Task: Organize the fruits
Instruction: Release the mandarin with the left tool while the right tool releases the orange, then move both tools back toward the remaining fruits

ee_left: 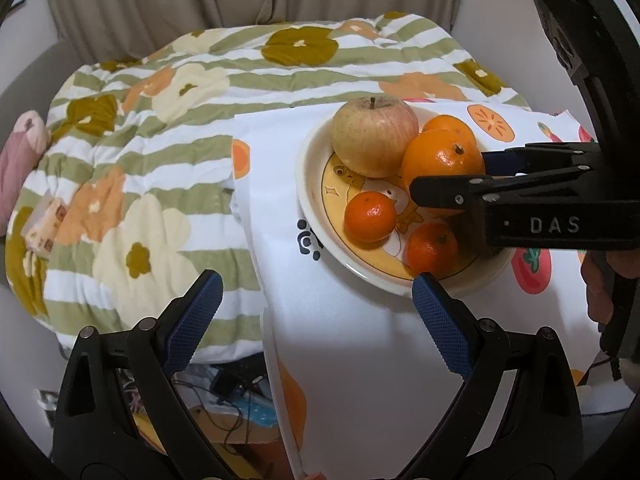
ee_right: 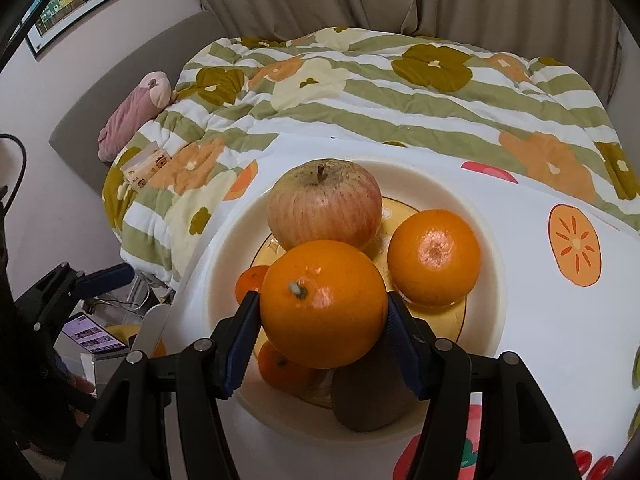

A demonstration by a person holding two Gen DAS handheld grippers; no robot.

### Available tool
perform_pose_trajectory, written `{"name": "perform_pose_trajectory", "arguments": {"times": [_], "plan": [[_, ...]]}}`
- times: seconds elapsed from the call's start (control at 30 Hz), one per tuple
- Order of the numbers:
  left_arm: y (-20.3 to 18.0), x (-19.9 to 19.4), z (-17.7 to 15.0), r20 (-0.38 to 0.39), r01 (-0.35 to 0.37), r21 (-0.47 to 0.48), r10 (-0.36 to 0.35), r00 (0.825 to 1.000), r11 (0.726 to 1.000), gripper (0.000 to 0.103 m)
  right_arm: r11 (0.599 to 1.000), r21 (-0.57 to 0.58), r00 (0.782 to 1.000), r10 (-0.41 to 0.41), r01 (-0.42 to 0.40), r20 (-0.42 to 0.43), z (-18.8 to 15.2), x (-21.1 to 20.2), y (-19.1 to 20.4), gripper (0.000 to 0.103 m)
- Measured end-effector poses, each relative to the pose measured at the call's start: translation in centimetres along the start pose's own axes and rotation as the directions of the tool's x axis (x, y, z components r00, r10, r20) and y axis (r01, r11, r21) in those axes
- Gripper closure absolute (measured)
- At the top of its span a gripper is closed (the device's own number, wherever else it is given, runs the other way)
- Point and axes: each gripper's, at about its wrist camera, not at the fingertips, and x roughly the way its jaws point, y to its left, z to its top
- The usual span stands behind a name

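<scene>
Bedding first: one quilt (ee_left: 168,128) with green stripes and flowers covers the bed behind, one fruit-print white cloth (ee_left: 340,340) lies over the near surface, its left edge hanging off beside the quilt. One cream plate (ee_left: 312,200) with a yellow cartoon centre sits on the cloth, close to that left edge; wide bare cloth in front of it, more to its right in the right wrist view.

Fruit count on or over the plate: one apple (ee_right: 324,204), two big oranges, two small mandarins, plus one brown fruit, likely a kiwi (ee_right: 372,404), at the near rim.

- Apple sits at the back of the plate, stem up.
- Free orange (ee_right: 434,258) rests right of the apple, navel end facing the camera.
- Held orange (ee_right: 324,304) sits in front of the apple, stem end tilted up toward the camera, near round so no clear long axis.
- Mandarins (ee_left: 370,216) and (ee_left: 432,248) sit at the plate's left and near-left side.

Right gripper (ee_right: 322,324) pinches the held orange, blue pads on its left and right flanks. Whether it touches the plate I cannot tell.

Left gripper (ee_left: 316,300) is spread wide, nothing between the fingers, hovering over bare cloth just in front of the plate's rim.
</scene>
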Motion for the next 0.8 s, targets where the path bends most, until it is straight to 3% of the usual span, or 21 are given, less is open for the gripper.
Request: {"name": "perform_pose_trajectory", "arguments": {"times": [0.23, 0.37, 0.4, 0.8], "plan": [[0.0, 0.1, -0.2, -0.002, 0.001, -0.003, -0.001, 1.000, 1.000, 0.002, 1.000, 0.012, 1.000, -0.011, 0.010, 0.015, 0.3, -0.1, -0.1, 0.044], [-0.1, -0.1, -0.5, -0.005, -0.001, -0.005, 0.001, 1.000, 1.000, 0.002, 1.000, 0.002, 0.997, -0.021, 0.021, 0.069, 0.3, -1.5, 0.1, 0.008], [-0.1, -0.2, -0.5, -0.004, -0.003, -0.006, 0.003, 1.000, 1.000, 0.002, 1.000, 0.000, 0.996, -0.020, 0.020, 0.082, 0.3, -1.9, 0.1, 0.006], [-2.8, -3.8, -0.8, 0.028, -0.063, -0.040, 0.064, 0.998, 0.997, 0.002, 1.000, -0.024, 0.995, 0.022, -0.019, 0.096, -1.6, -6.0, -1.5, 0.001]]}}
